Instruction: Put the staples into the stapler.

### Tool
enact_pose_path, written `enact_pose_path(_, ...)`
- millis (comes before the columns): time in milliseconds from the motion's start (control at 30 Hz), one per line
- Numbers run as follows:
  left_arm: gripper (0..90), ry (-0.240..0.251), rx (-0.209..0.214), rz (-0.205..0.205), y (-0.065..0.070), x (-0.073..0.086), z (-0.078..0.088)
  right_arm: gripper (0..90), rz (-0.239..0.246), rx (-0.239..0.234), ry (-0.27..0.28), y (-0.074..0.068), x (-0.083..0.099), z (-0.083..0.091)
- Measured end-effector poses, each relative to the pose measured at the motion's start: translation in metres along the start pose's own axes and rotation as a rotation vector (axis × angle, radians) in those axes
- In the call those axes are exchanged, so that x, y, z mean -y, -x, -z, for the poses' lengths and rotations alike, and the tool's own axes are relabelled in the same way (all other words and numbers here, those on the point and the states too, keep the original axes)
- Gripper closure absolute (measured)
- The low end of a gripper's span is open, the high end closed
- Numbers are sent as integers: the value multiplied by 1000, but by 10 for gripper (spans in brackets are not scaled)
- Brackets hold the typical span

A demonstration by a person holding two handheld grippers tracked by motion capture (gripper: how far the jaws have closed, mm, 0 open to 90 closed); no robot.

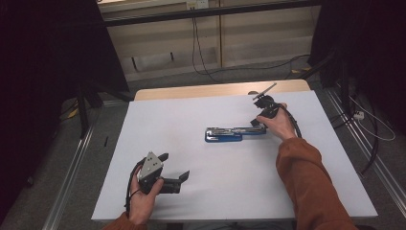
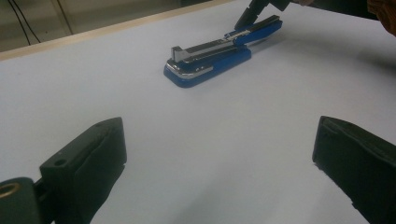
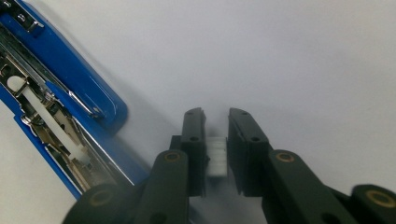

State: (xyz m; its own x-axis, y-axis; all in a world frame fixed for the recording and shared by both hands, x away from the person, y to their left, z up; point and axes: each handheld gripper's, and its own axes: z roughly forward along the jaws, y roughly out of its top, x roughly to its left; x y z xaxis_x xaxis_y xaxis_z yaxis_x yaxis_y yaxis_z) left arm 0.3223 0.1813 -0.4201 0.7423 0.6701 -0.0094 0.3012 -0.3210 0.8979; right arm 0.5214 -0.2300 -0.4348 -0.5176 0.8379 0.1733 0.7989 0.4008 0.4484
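- Two tools: our left tool (image 1: 173,168) gapes wide, holding nothing; our right tool (image 3: 216,122) pinches a small strip of staples (image 3: 216,156).
- Just left of the right tool lies the opened blue stapler (image 1: 230,134), its long axis crosswise on the table (image 1: 191,115), well ahead of the left tool.

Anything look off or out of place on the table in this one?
The blue stapler lies swung fully open, its top arm folded out flat so the staple channel is exposed. The right gripper, beside that open end, has a small white strip, likely staples, between its nearly closed jaws. The left gripper waits open, apart. Nothing spilled or damaged.
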Motion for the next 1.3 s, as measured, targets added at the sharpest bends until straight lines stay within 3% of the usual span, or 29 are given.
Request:
enact_pose_path(200, 32, 2, 2, 0, 0, 0, 0, 704, 1, 4, -12, 1, 2, 1)
enact_pose_path(500, 32, 1, 1, -4, 0, 0, 0, 702, 4, 8, -58, 1, 2, 4)
enact_pose_path(700, 32, 1, 3, -3, 0, 0, 0, 782, 35, 15, -90, 0, 0, 4)
enact_pose_path(967, 32, 3, 2, -2, 0, 0, 0, 789, 45, 46, -42, -2, -3, 9)
enact_pose_path(1300, 32, 2, 2, -3, 0, 0, 0, 790, 44, 30, -3, -1, -3, 14)
